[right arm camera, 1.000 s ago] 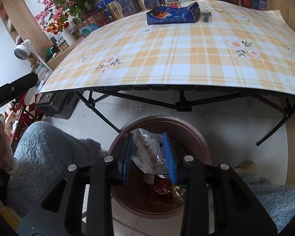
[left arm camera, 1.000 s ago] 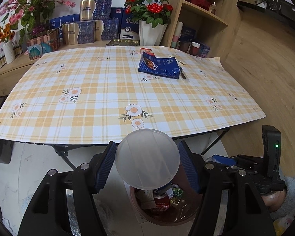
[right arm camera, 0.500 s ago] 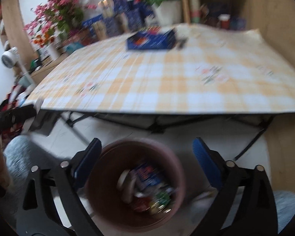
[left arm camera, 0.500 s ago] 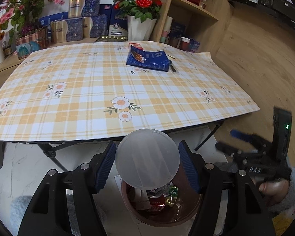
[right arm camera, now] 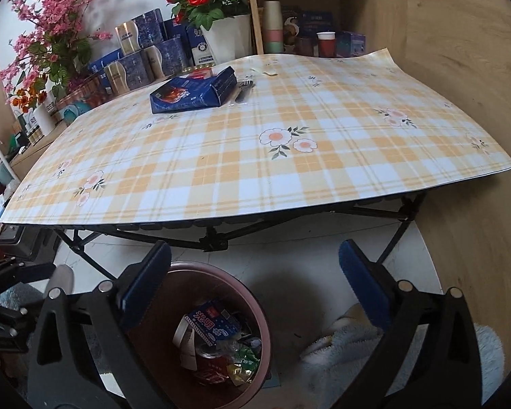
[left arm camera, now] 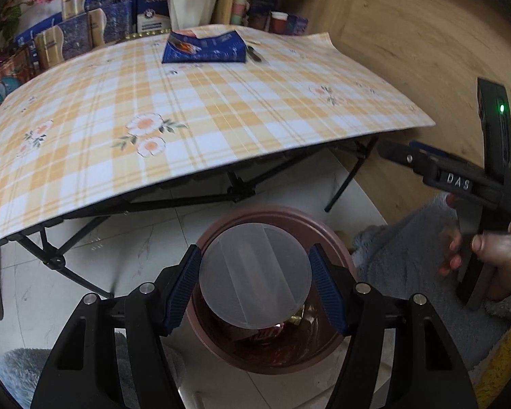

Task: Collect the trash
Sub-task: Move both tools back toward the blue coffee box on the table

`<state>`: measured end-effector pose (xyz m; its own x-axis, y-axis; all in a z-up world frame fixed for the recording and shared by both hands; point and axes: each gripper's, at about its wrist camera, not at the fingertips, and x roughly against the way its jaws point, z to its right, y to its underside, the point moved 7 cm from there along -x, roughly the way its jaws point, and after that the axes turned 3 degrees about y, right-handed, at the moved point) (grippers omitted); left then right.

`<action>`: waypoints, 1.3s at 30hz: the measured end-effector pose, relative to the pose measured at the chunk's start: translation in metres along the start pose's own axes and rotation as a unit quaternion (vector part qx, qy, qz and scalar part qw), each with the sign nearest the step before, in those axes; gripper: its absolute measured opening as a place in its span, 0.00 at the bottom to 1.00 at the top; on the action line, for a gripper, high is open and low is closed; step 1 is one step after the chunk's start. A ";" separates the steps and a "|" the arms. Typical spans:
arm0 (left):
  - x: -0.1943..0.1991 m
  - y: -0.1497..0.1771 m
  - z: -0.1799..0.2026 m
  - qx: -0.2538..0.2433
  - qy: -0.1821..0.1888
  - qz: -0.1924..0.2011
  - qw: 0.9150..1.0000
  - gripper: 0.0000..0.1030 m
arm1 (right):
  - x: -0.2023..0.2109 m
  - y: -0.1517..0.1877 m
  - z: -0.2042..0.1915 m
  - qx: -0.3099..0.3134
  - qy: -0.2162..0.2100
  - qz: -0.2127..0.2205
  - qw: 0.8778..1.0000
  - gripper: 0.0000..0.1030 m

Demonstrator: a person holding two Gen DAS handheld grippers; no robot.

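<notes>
My left gripper (left arm camera: 255, 274) is shut on a round translucent plastic container (left arm camera: 252, 293), its blue pads against both sides. It hangs directly above the brown trash bin (left arm camera: 221, 221) on the floor in front of the table. In the right wrist view the same bin (right arm camera: 253, 306) holds several wrappers and a blue-and-white packet (right arm camera: 213, 323). My right gripper (right arm camera: 255, 255) stands wide open and empty, above and slightly right of the bin. A blue box (right arm camera: 190, 93) lies on the far part of the table, with a fork (right arm camera: 243, 90) beside it.
The folding table (right arm camera: 323, 170) with a yellow plaid cloth overhangs the bin; its black legs (right arm camera: 214, 242) cross just behind it. A hand (left arm camera: 494, 248) in a grey fluffy sleeve holds the right gripper. Flower pots, boxes and cups stand behind the table.
The right gripper opened and the clear wrapper it held is gone from its jaws; it then swung up toward the table. The left gripper sank over the bin, still holding the container.
</notes>
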<state>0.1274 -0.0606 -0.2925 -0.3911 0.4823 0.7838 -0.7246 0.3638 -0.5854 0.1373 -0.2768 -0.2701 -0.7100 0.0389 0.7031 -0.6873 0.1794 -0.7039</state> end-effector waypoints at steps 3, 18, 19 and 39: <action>-0.003 0.003 0.003 -0.006 0.007 -0.008 1.000 0.62 | 0.001 0.002 -0.001 0.001 -0.002 -0.003 1.000 0.94; -0.008 0.006 0.014 -0.023 0.017 -0.019 0.999 0.72 | -0.002 0.005 -0.001 -0.005 -0.005 -0.012 1.000 0.94; -0.008 0.006 0.014 -0.023 0.017 -0.018 0.999 0.72 | -0.003 0.005 -0.001 -0.006 -0.005 -0.013 1.000 0.94; 0.011 -0.009 -0.016 0.053 0.001 0.019 0.998 0.72 | -0.003 0.001 0.007 -0.019 -0.002 -0.014 1.000 0.94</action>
<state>0.1390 -0.0458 -0.2820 -0.4184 0.4968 0.7604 -0.7645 0.2593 -0.5901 0.1377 -0.2832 -0.2732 -0.6919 0.0291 0.7214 -0.7000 0.2179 -0.6801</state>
